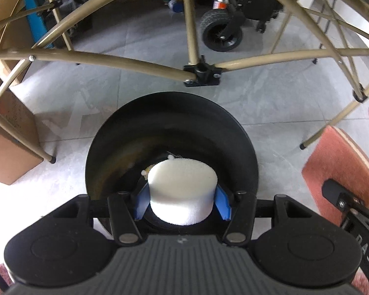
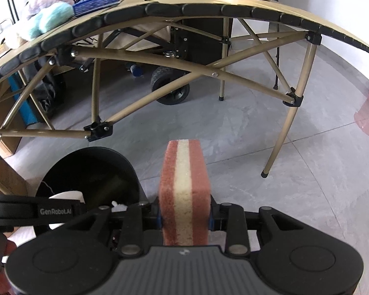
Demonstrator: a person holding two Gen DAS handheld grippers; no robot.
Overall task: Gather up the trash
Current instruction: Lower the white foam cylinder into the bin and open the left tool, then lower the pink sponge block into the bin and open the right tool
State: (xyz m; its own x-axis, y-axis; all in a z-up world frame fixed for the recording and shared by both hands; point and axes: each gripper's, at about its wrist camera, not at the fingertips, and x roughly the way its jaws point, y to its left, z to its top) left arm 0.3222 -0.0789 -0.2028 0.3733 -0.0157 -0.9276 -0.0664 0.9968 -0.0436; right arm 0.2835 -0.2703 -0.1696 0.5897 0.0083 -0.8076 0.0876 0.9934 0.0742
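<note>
White foam puck [image 1: 182, 191] pinched between the blue pads [image 1: 222, 205] of the left hand-held gripper [image 1: 182, 205], jaws at middling width and pressed on its round sides, flat face pointing ahead. Directly under it, the black bin [image 1: 125, 132] on the floor, its mouth open upward and scraps already at the bottom; puck hanging inside the rim's outline, so probably only a release needed there. Striped sponge [image 2: 184, 191] clamped upright in the right hand-held gripper [image 2: 185, 221], jaws narrow on its pink faces, long axis running forward along the fingers. From that sponge, bin [image 2: 125, 169] lying to the left and a little ahead, near but not below, with grey floor [image 2: 270, 159] beneath. Left hand clearly nearer the drop; right likely needing a leftward shift first. Beyond both, tan legs of the folding counter [image 2: 295, 22].
</note>
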